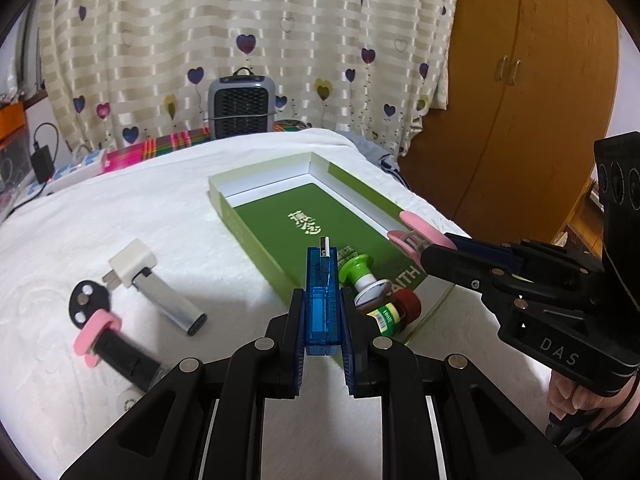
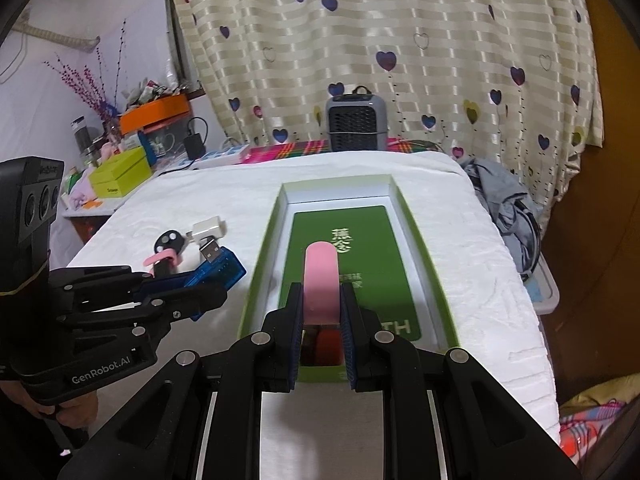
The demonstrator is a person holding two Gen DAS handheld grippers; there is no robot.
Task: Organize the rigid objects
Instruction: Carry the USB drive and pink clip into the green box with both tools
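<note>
Blue translucent plastic fills my left hand-held gripper (image 1: 322, 320), clamped on the USB dongle (image 1: 322, 300) with its plug pointing ahead. From this view the green box (image 1: 256, 236) lies just ahead and to the right, two small bottles (image 1: 384, 300) already at its near end. I should carry the dongle over the near wall before letting go, clear of my other tool.

From the right wrist, my right hand-held gripper (image 2: 320, 316) is clamped on a pink clip (image 2: 321, 280), hanging above the box floor (image 2: 360, 248); lowering it first would stop a bounce.
</note>
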